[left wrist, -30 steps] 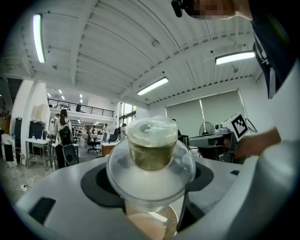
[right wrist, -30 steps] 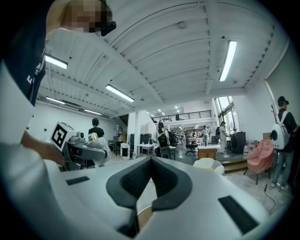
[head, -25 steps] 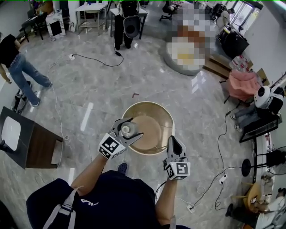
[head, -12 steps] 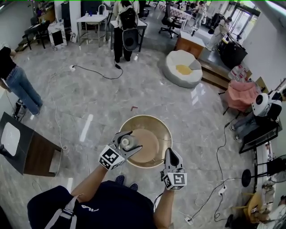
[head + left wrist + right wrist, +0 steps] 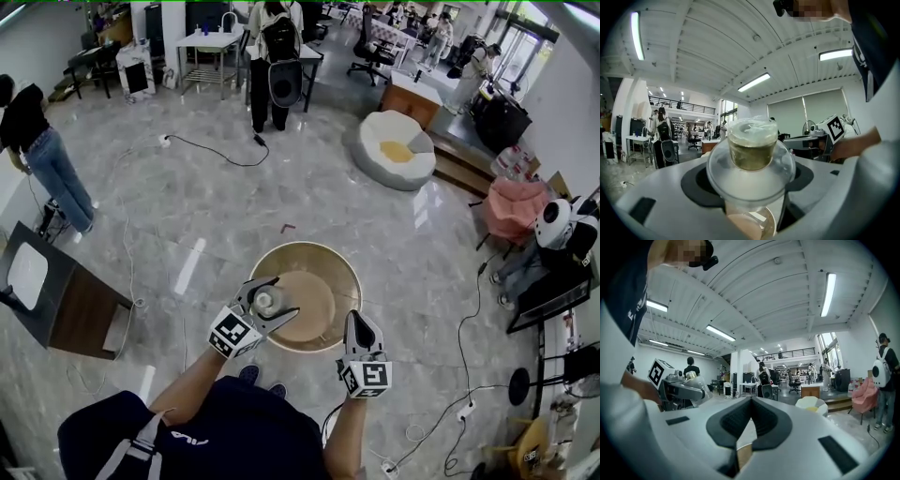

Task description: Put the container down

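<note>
Broadly, a grey marble floor (image 5: 394, 244) fills the head view, with cables trailing across it and people standing well apart from the person's own spot. A round tan table (image 5: 349, 281) stands directly in front of the person. A white beanbag (image 5: 396, 150) sits well beyond it, and a dark side table (image 5: 66, 305) stands off to the left. The left gripper (image 5: 270, 292) shows over the left part of the tabletop, its jaws spread round a clear container (image 5: 265, 301) and pressed against its sides. The pictures do not show whether the container touches the tabletop. In the left gripper view the container (image 5: 752, 152) sits squarely between the jaws. It has a wide clear flange below and a narrower cup of olive-brown contents above, topped with a crinkled clear cover. A patch of tan table (image 5: 750, 227) shows beneath it. The right gripper (image 5: 360, 322) rests at the table's near right edge, apart from the container. In its own view the right gripper (image 5: 750, 420) has its jaws closed against each other with nothing between them.
</note>
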The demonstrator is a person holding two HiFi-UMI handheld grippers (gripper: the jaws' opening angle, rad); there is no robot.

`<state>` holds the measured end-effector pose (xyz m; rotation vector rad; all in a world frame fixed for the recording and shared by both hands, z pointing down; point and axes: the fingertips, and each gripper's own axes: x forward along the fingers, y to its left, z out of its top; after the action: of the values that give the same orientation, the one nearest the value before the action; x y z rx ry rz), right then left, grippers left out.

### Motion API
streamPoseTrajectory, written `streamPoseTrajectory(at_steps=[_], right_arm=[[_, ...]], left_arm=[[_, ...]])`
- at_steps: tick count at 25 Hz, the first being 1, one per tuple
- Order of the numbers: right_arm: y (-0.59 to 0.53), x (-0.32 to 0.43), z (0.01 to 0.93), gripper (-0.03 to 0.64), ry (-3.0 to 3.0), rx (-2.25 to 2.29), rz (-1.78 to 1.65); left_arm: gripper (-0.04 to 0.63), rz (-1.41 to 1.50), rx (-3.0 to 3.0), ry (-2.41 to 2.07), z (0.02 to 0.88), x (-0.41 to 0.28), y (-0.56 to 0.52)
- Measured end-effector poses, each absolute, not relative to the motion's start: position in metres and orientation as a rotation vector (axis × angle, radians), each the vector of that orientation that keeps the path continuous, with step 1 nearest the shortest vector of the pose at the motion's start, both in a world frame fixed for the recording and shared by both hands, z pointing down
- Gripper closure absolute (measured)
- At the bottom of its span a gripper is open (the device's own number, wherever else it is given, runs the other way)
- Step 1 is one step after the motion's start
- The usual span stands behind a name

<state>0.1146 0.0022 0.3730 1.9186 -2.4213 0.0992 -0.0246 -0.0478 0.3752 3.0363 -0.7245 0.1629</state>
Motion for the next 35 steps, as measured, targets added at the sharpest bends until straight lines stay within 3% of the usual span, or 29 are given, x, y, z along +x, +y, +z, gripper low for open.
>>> streamPoseTrajectory(at_steps=[16, 35], right_arm=[[0.005, 0.126, 0.390, 0.591, -2.493, 1.829, 0.158], [-0.129, 0.164, 0.382, 0.591, -2.358, 1.944, 0.089]], left_arm=[[0.238, 0.244, 3.009, -0.816, 0.391, -0.018, -0.034], [0.238, 0.186, 3.073, -0.678, 0.387, 0.026, -0.186]])
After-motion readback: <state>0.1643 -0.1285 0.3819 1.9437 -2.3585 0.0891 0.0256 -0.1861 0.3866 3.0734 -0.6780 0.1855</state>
